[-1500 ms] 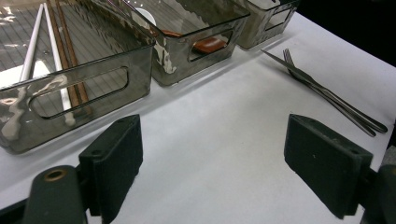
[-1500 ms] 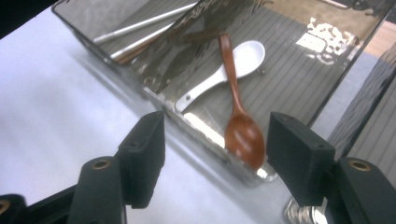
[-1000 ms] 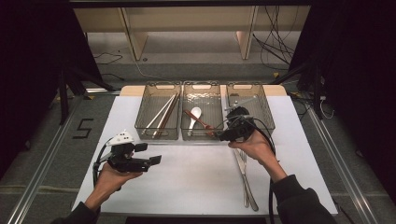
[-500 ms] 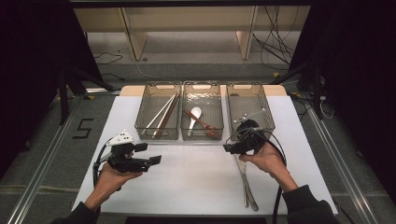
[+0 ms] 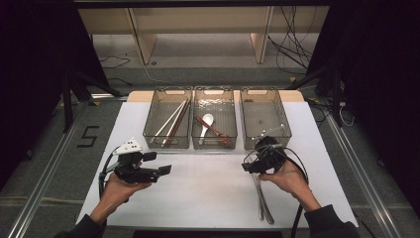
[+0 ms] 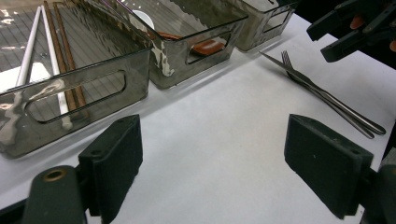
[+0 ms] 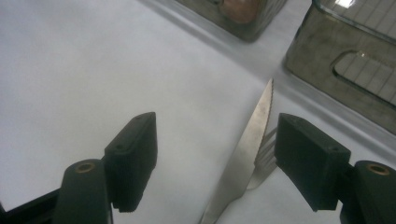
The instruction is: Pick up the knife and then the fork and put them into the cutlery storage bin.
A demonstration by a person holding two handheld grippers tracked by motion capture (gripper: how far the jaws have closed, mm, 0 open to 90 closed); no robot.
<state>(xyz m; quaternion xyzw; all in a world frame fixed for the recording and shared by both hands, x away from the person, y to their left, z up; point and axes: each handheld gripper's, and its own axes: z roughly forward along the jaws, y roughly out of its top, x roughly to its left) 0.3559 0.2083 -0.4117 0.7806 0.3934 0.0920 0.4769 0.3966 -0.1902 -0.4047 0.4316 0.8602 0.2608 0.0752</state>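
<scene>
From above, the right gripper [image 5: 258,163] hovers over a knife [image 5: 258,191] and fork [image 5: 268,203] lying on the white counter [image 5: 208,188] before three bins. The left gripper [image 6: 212,163] has its jaws apart, empty. The right gripper's own view shows its jaws apart above the knife blade [image 7: 245,154].

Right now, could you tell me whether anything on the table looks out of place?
Yes: the knife and fork lie loose on the white table, overlapping, in front of the right bin, which looks empty. The chopsticks and spoons sit in bins.
</scene>
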